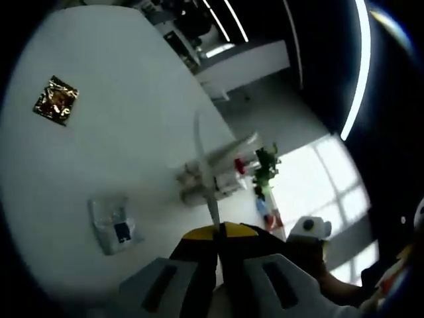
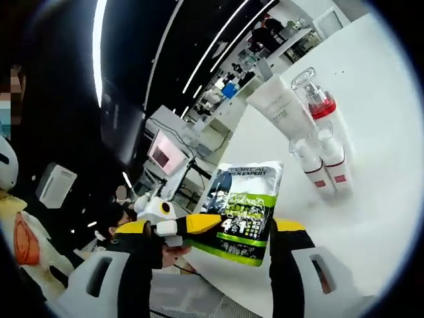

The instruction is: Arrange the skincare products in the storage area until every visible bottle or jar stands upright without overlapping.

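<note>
A green, black and white pouch hangs in the air; in the left gripper view I see it edge-on as a thin strip. My left gripper is shut on its lower edge. My right gripper is open, its jaws standing wide on either side of the pouch without touching it. Beyond it on the white table stand a white tube, a clear pump bottle with a red band and two small bottles with red labels, close together. The same cluster lies past the pouch.
A gold foil packet lies far off on the table. A clear sachet with a dark label rests nearer my left jaws. Shelves and desks stand beyond the table edge. A person's hand is behind the pouch.
</note>
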`<move>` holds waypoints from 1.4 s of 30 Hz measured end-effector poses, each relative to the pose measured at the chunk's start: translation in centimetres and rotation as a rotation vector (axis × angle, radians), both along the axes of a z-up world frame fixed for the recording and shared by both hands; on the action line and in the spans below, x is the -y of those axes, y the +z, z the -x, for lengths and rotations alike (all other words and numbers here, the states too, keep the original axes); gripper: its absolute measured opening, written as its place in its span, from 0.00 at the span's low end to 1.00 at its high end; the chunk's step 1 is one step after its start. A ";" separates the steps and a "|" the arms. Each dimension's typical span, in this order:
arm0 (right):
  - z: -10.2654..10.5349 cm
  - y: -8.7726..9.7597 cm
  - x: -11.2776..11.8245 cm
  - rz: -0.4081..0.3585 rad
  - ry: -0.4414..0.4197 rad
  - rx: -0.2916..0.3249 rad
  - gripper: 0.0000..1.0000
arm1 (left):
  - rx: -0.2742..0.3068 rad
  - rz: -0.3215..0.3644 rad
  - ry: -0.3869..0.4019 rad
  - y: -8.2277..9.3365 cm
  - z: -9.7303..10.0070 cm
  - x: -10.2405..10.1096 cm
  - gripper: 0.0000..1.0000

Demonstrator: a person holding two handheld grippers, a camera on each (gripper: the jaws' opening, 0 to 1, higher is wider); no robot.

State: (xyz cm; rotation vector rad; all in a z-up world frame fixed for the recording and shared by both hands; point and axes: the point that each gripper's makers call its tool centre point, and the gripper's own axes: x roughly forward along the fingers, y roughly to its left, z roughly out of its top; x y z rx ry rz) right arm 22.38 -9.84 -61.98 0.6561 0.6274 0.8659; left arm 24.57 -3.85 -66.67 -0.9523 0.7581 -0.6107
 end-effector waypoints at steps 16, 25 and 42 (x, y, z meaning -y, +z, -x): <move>-0.2 -2.5 4.2 0.150 -0.064 0.043 0.99 | -0.041 -0.065 -0.012 -3.6 -2.6 0.5 0.00; 0.7 -3.8 5.7 0.218 -0.068 0.041 1.00 | -0.057 -0.104 -0.010 -5.2 -3.9 0.6 0.00; 1.1 -4.7 8.5 0.246 -0.125 0.003 1.00 | -0.073 -0.304 -0.040 -8.0 -6.1 0.4 0.00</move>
